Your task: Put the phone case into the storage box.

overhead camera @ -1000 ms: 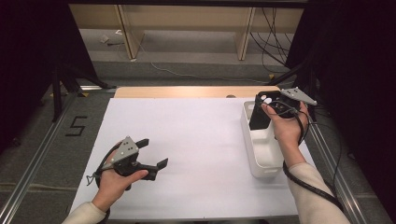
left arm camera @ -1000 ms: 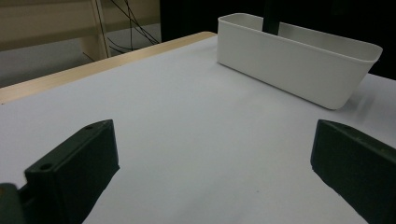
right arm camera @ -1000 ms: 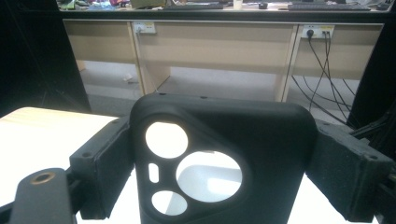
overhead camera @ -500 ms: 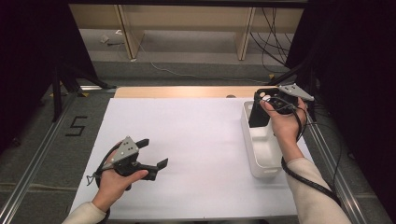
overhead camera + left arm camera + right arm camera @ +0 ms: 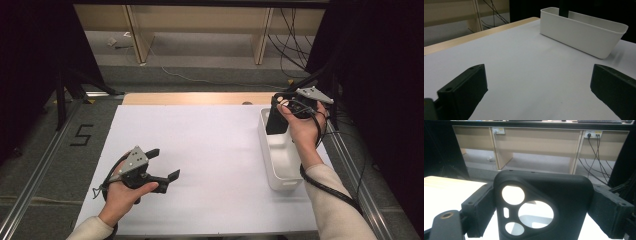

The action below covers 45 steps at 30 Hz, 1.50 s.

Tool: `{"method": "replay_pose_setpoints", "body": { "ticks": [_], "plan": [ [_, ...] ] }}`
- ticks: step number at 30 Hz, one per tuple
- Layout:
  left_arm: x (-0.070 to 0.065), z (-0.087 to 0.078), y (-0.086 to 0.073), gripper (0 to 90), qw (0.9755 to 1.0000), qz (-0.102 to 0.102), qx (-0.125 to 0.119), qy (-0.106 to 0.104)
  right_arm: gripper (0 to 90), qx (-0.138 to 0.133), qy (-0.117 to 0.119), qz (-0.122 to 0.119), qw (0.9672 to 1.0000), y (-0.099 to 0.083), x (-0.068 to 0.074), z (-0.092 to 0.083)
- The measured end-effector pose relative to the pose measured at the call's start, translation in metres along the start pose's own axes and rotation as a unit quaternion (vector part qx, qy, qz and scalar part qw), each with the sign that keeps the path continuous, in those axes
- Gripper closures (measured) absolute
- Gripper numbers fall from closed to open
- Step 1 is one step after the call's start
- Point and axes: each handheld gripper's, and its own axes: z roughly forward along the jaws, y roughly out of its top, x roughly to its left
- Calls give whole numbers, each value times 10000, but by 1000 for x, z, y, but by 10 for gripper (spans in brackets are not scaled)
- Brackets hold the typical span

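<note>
1. In the high view, the right gripper is sitting at the upper right of the frame, over the far end of a white bin.
2. Its jaws are clamping a black phone case by both side edges; in the right gripper view the case is standing upright at centre frame, with its camera cut-outs facing the lens.
3. In the high view the case is showing as a dark slab hanging down into the far end of the bin.
4. The bin is lying on the white table along the right side of the frame, its long side running from near to far.
5. The left gripper is hovering at the lower left of the high view, held in the left hand, well apart from the bin.
6. Its jaws are standing wide apart with nothing between them; in the left gripper view bare table is showing between the two black jaws.
7. In that same view the bin is sitting at the upper right, with the case rising dark above its far rim.
</note>
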Motion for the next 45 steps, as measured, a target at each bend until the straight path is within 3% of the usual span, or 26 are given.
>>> {"method": "replay_pose_setpoints", "body": {
  "ticks": [45],
  "plan": [
    [1, 0, 0, 5, 10000, -1, 14, -20, 151, 113, -96, 7, 9999, 3, -4, 20]
  ]
}}
